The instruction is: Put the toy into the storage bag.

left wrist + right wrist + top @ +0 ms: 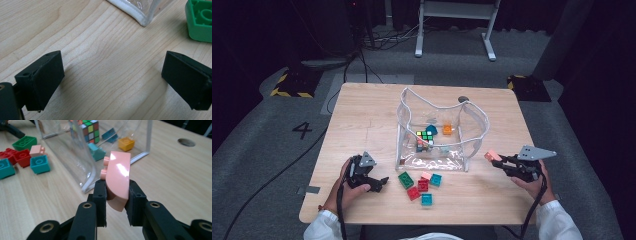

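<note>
Right gripper view: right gripper [117, 195] clamps a glossy pink curved brick [117, 177], studs at 9 o'clock, beside the clear bag [75, 155]. Left gripper [112, 80] gapes wide over bare table [100, 50]; green brick [200, 20] at 2 o'clock.

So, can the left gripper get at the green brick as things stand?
Probably yes. The left gripper is open and empty, low over the table, and the green brick lies just beyond it on bare wood outside the clear bag, with nothing between them.
</note>
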`<state>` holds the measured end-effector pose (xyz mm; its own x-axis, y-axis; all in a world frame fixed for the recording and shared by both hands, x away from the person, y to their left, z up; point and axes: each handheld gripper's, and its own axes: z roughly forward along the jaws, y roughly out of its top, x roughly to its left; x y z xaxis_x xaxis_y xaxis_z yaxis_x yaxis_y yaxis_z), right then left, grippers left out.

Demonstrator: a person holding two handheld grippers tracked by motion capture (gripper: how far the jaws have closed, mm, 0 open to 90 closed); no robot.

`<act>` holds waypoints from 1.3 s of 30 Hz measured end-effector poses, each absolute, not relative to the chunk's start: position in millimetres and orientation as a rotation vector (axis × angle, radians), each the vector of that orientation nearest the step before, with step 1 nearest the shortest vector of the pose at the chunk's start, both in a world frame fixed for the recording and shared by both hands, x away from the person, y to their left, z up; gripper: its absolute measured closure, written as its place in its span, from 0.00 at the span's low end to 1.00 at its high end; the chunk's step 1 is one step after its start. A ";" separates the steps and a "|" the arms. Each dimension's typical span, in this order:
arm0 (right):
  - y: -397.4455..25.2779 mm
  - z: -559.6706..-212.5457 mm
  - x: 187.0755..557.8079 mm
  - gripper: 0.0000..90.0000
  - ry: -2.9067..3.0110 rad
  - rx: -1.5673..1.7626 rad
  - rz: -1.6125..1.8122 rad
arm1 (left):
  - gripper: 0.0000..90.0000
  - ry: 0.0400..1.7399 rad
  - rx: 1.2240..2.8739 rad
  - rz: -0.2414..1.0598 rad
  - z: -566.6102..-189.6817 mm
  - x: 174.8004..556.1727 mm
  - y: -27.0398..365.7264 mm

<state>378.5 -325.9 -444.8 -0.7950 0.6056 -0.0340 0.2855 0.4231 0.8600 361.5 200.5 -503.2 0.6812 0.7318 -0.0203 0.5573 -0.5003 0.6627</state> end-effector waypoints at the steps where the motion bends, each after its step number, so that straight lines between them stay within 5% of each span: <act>1: -328.0 -441.6 380.2 0.81 2.336 0.766 1.319 | 0.05 0.986 2.239 0.348 -503.2 361.5 200.5; 20: -347.3 -357.2 421.8 0.81 2.223 0.719 1.326 | 0.05 0.986 2.240 0.347 -503.2 361.5 200.5; 39: -306.9 -300.4 451.9 0.81 2.258 0.595 1.386 | 0.05 0.984 2.241 0.349 -503.1 361.6 200.6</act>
